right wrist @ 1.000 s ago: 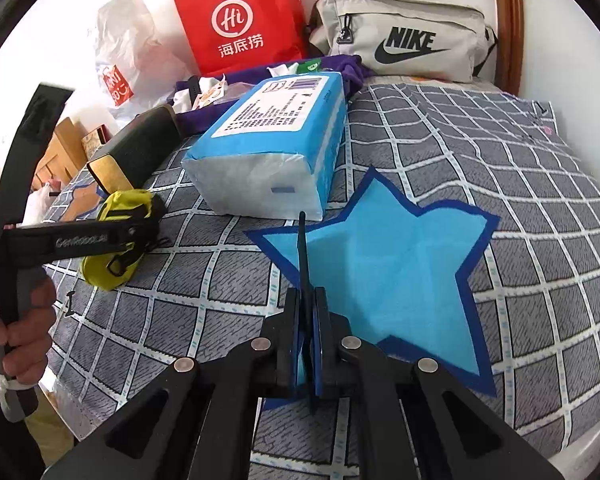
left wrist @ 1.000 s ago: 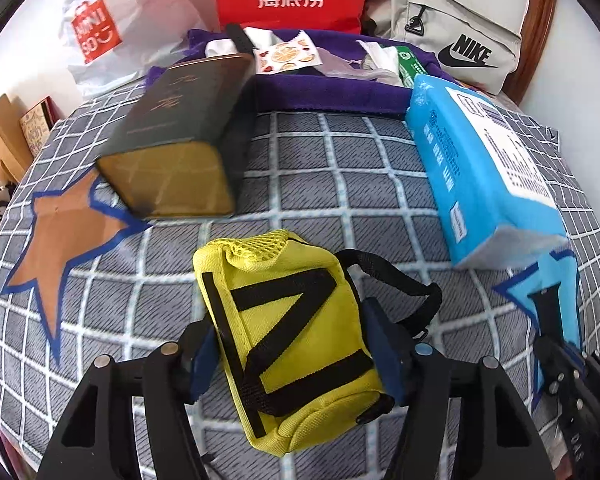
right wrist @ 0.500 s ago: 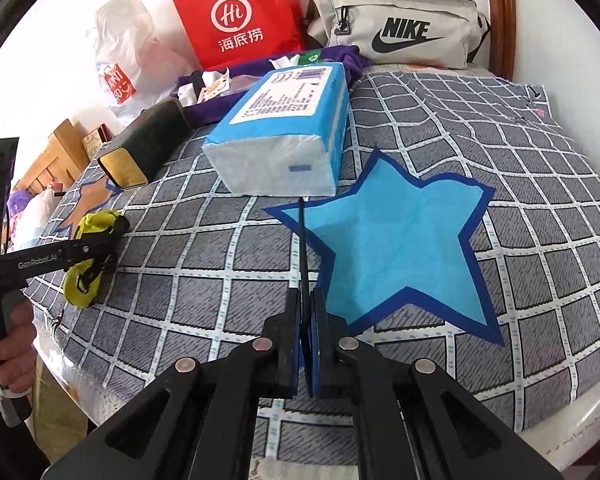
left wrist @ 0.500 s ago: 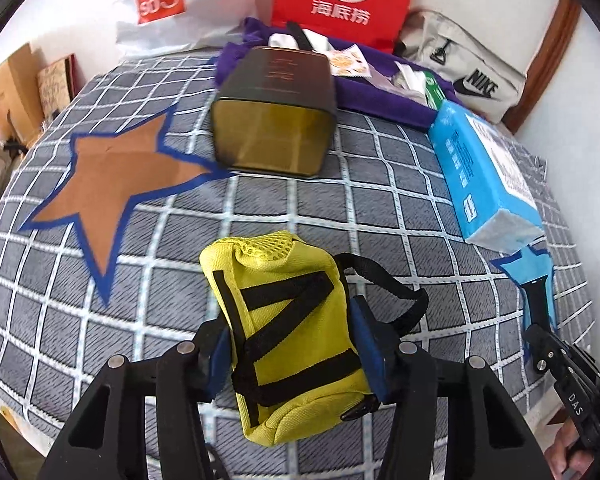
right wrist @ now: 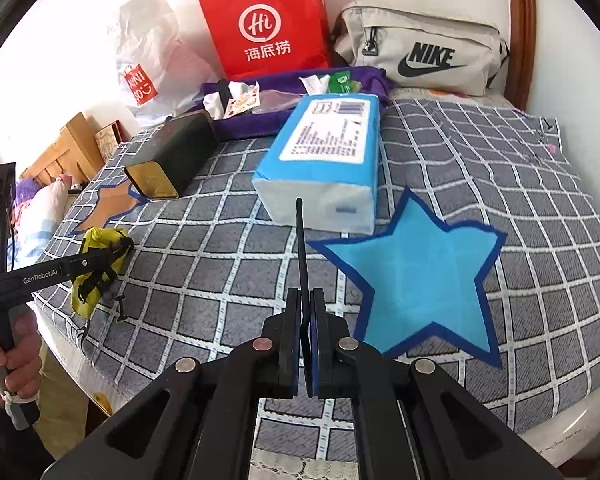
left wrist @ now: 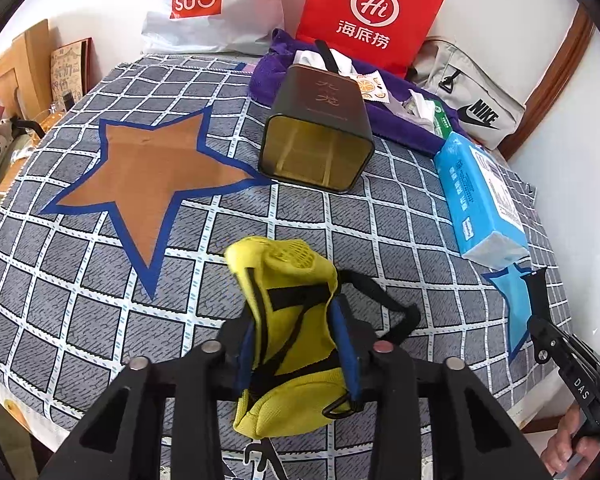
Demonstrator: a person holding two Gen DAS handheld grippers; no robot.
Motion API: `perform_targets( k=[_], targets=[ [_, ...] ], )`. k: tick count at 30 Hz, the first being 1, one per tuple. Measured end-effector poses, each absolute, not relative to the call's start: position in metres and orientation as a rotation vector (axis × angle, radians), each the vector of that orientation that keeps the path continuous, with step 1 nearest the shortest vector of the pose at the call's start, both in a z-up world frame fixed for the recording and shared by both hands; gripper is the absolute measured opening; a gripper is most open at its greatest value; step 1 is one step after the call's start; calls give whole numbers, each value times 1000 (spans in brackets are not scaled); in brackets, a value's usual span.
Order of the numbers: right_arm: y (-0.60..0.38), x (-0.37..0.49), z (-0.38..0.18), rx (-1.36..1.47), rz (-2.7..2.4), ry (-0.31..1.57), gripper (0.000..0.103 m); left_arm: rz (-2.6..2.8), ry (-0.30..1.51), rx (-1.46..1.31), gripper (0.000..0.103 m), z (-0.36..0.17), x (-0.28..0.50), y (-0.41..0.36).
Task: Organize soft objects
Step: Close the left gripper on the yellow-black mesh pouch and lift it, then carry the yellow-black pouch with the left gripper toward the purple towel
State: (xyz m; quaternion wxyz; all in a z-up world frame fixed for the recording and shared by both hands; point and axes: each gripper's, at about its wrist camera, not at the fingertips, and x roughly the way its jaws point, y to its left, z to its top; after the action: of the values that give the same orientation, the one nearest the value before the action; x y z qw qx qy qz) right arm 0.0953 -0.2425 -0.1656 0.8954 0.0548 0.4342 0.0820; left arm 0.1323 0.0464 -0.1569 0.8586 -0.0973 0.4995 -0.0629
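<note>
My left gripper is shut on a yellow mesh pouch with black straps and holds it lifted above the checked cloth, near the brown star patch. The pouch also shows in the right wrist view. My right gripper is shut on a thin black strap that stands upright between the pads, above the cloth's front edge beside the blue star patch. A blue tissue pack lies behind the strap.
A dark tin box lies on its side at mid-cloth. A purple cloth with small items, a red paper bag, a white Miniso bag and a grey Nike bag line the back.
My left gripper has lifted the yellow pouch and pulled back and left, so the brown star and tin box show farther off. The right gripper drew back slightly with the strap.
</note>
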Motion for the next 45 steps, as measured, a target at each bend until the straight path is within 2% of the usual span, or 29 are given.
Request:
perform_targets(
  k=[2, 8, 10, 11, 13, 15, 18, 22, 26, 28, 30, 33, 36, 45],
  targets=[
    [-241, 96, -163, 109, 172, 897, 4, -146, 1060, -208, 13, -157, 134, 46],
    [-238, 98, -158, 100, 180, 899, 4, -157, 1089, -221, 13, -163, 137, 46],
    [-237, 100, -158, 96, 183, 900, 4, -163, 1099, -223, 19, -164, 136, 46],
    [-236, 100, -159, 96, 186, 900, 4, -163, 1110, -224, 28, -165, 135, 47],
    [-236, 101, -160, 99, 186, 903, 4, -174, 1124, -208, 36, -167, 133, 44],
    [-235, 101, -162, 102, 190, 906, 4, -173, 1130, -195, 51, -169, 131, 40],
    [-235, 101, -165, 107, 196, 909, 4, -173, 1142, -187, 68, -172, 130, 30],
    [-237, 100, -167, 111, 202, 914, 4, -130, 1164, -72, 81, -178, 132, 4],
    [-244, 98, -165, 128, 200, 907, 4, -46, 1139, 92, 85, -186, 133, -21],
    [-247, 97, -163, 136, 201, 902, 4, -48, 1124, 75, 75, -184, 133, -22],
    [-250, 96, -159, 138, 199, 896, 4, -51, 1115, 70, 54, -180, 134, -21],
    [-254, 95, -154, 138, 203, 887, 4, -60, 1119, 49, 42, -175, 136, -18],
    [-257, 94, -148, 139, 203, 876, 4, -77, 1118, -7, 39, -169, 136, -10],
    [-257, 101, -123, 119, 208, 836, 4, -74, 1058, -50, 38, -132, 138, 5]
  ],
)
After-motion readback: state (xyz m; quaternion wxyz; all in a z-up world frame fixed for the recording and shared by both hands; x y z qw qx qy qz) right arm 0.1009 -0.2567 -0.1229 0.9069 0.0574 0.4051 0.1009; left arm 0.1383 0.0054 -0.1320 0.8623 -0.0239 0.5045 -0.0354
